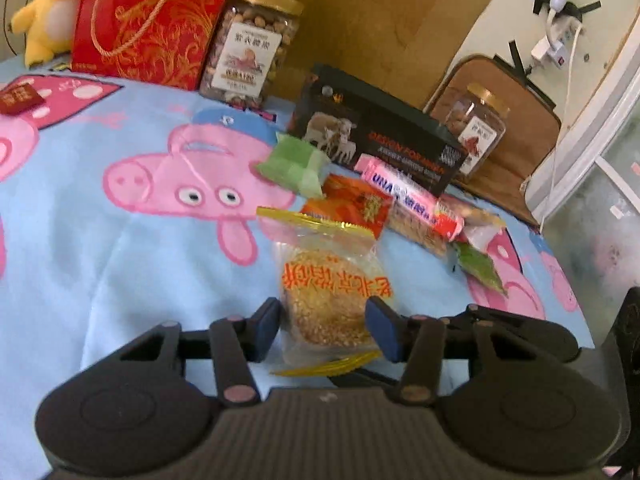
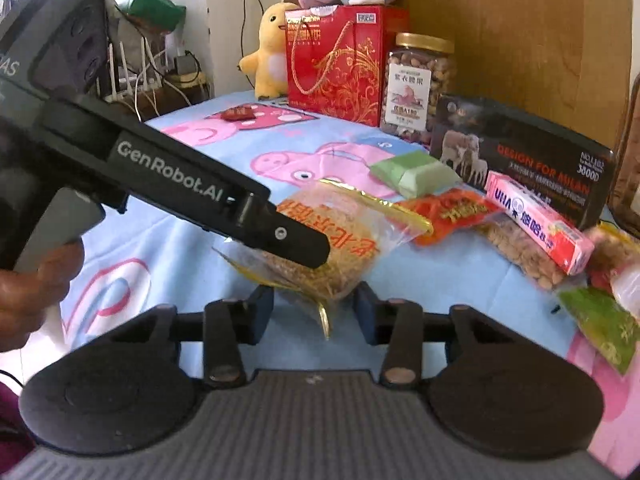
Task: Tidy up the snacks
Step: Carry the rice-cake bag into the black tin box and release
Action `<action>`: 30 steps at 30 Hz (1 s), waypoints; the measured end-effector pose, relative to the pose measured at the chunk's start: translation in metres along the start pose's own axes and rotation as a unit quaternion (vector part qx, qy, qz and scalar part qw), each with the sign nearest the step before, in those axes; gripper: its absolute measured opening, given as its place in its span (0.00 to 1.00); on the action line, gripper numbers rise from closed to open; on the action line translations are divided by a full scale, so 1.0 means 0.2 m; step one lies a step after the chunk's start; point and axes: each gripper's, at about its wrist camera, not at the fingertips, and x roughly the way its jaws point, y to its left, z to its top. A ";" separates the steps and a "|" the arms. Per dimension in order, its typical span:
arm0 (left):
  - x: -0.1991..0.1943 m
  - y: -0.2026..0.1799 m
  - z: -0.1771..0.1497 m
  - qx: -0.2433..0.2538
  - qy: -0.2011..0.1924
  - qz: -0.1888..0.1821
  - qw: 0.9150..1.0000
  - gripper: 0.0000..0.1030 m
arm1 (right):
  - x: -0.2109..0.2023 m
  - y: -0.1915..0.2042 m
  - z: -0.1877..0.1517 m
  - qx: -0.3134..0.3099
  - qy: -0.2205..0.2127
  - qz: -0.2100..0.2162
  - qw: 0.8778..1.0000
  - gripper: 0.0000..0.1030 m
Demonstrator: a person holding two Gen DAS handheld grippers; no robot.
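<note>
A clear packet with a round sesame cake (image 1: 332, 300) and orange lettering sits between the blue pads of my left gripper (image 1: 326, 328), which is shut on its sides. The right wrist view shows that left gripper (image 2: 308, 248) side-on, reaching over the same packet (image 2: 332, 248). My right gripper (image 2: 316, 308) is shut on the packet's near edge, which fills the gap between its pads. Behind it lie more snacks: a green packet (image 1: 294, 166), a red-orange packet (image 1: 356, 204), a pink candy box (image 1: 408, 196) and a bag of peanuts (image 2: 524, 252).
All of this lies on a blue cartoon-pig sheet (image 1: 120, 240). A black box (image 2: 520, 148), a nut jar (image 2: 420, 80), a red gift bag (image 2: 336, 64) and a yellow plush (image 2: 272, 52) stand at the back. A second jar (image 1: 480, 128) stands right. A hand (image 2: 28, 296) holds the left gripper.
</note>
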 end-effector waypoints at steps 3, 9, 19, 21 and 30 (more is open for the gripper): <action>-0.04 -0.03 0.04 0.009 -0.017 0.009 1.000 0.47 | -0.02 -0.02 0.04 0.010 -0.019 0.005 1.000 0.45; -0.07 -0.16 0.18 0.054 -0.057 0.036 0.996 0.47 | -0.04 -0.05 0.12 0.008 -0.060 -0.003 0.998 0.45; 0.10 -0.32 0.52 0.094 -0.093 0.007 0.991 0.47 | -0.01 -0.32 0.32 0.037 -0.108 -0.048 0.992 0.45; 0.16 -0.35 0.59 0.100 -0.096 -0.001 0.990 0.47 | -0.01 -0.39 0.36 0.041 -0.111 -0.060 0.991 0.45; 0.48 -0.36 0.86 0.085 -0.074 -0.033 0.993 0.47 | 0.12 -0.69 0.51 0.075 -0.095 -0.091 0.988 0.45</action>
